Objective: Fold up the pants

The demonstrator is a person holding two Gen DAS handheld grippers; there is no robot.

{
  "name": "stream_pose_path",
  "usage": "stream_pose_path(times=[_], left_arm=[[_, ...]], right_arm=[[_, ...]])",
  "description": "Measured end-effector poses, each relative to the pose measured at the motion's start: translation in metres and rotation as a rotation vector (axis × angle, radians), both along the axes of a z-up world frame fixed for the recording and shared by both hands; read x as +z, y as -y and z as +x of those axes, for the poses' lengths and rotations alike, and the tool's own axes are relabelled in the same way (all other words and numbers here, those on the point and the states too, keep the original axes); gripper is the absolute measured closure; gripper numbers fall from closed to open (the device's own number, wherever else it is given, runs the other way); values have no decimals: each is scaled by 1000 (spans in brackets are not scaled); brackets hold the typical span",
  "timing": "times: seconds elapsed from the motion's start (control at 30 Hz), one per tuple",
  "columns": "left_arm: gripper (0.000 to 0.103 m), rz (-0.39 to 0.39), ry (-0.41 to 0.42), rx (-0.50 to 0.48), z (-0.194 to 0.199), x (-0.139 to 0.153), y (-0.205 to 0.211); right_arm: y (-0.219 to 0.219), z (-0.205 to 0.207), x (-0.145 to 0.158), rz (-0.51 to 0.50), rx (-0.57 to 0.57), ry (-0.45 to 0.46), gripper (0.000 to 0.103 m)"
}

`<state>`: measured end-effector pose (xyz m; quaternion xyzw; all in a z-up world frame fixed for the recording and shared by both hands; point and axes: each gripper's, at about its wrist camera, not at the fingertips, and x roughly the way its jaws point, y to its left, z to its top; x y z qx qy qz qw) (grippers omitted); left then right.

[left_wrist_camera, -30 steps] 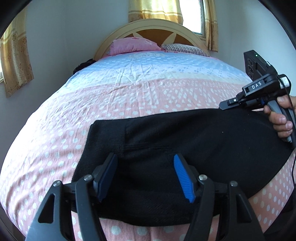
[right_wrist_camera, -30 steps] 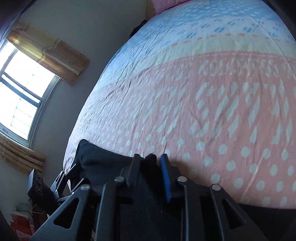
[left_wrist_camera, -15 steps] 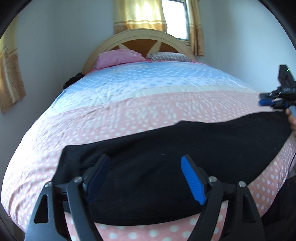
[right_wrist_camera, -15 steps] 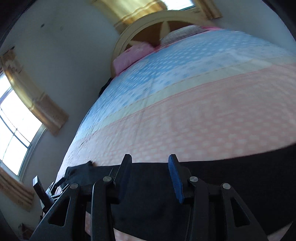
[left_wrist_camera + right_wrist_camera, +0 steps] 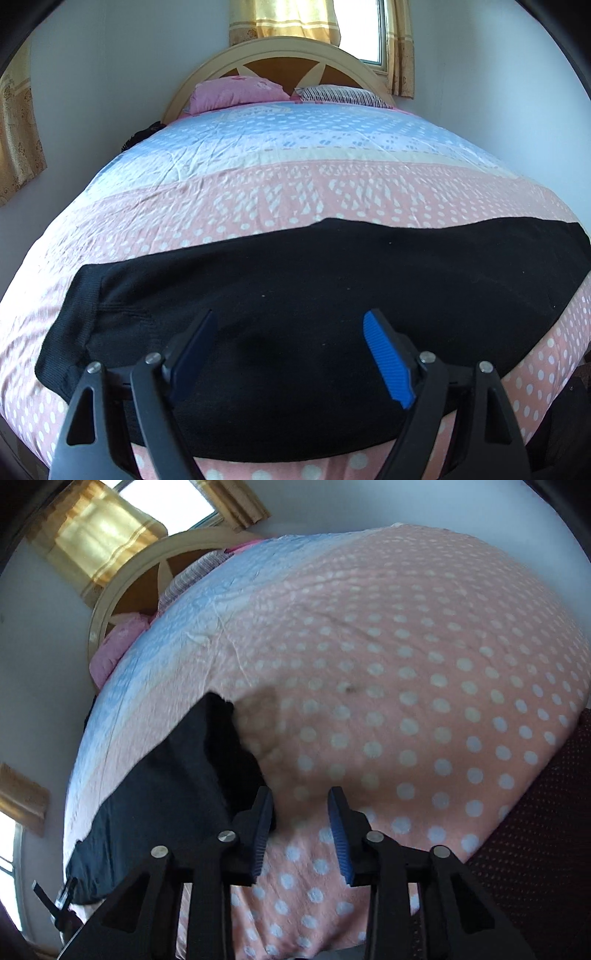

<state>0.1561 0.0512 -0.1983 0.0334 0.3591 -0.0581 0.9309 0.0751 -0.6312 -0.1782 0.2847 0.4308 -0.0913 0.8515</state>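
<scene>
Black pants (image 5: 314, 295) flat across bed – left hand-held gripper (image 5: 291, 354) spread, right hand-held gripper (image 5: 301, 827) closing, empty

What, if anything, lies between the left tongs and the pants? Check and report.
Nothing visible. The left tongs hang open right above the black pants, which lie spread flat across the dotted bedsheet. Only bare black fabric shows between the fingers, and nothing rests on the pants.
</scene>
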Motion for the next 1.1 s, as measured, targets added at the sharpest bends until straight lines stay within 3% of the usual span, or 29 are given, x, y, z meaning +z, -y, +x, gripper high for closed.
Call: stream_pose_path(times=[0.07, 0.17, 0.33, 0.5, 0.87, 0.9, 0.93, 1.1], left_arm=[[19, 6, 1, 2, 1, 2, 2], [19, 6, 1, 8, 1, 3, 0], [19, -11, -5, 27, 0, 1, -10], [18, -38, -6, 46, -3, 0, -21], [18, -47, -17, 43, -4, -4, -23], [18, -44, -17, 42, -4, -4, -22], [18, -43, -16, 40, -4, -4, -21], [18, -42, -15, 41, -3, -4, -21]], right_arm=[[-7, 0, -1, -16, 31, 14, 76], [-15, 2, -3, 64, 59, 55, 76], [-17, 5, -8, 70, 64, 59, 76], [9, -5, -12, 211, -21, 139, 76], [-1, 8, -20, 157, 28, 125, 76], [-5, 7, -19, 123, 33, 121, 79], [-7, 6, -18, 95, 19, 111, 98], [6, -5, -8, 89, -64, 167, 99]])
